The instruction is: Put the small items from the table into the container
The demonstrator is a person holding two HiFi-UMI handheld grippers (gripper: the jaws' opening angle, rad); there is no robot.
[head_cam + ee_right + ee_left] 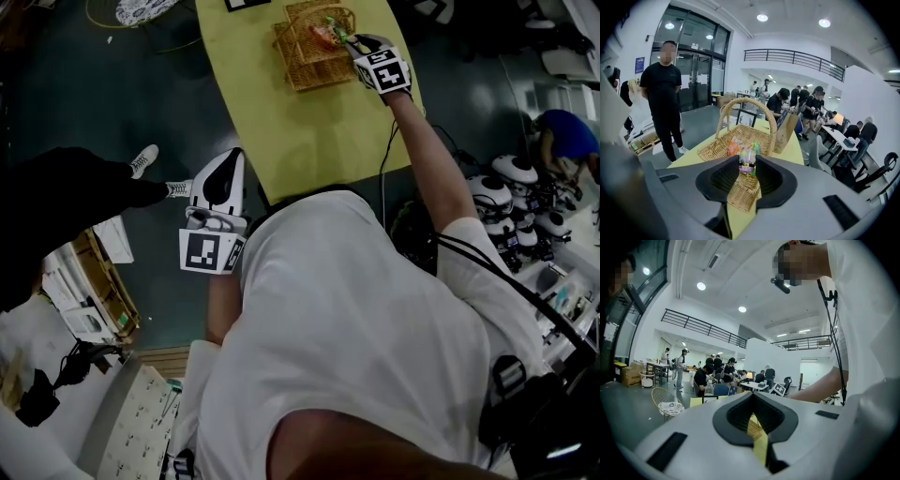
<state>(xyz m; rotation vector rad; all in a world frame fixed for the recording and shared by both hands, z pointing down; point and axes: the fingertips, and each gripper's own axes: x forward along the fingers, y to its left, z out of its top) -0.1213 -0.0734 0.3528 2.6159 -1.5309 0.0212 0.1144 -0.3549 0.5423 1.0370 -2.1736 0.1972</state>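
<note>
The right tongs (747,157) are clamped on a small clear packet (746,165) with green and pink contents and a dark band whose print is too small to read. They hold it over the wicker basket (717,149) on the yellow desk (691,160). The left tongs (753,409) stand together, with nothing between them.

A yellow desk (281,122) is seen, with a wicker basket (295,66) set on it and a brown paper bag (785,133) stood just beside.
</note>
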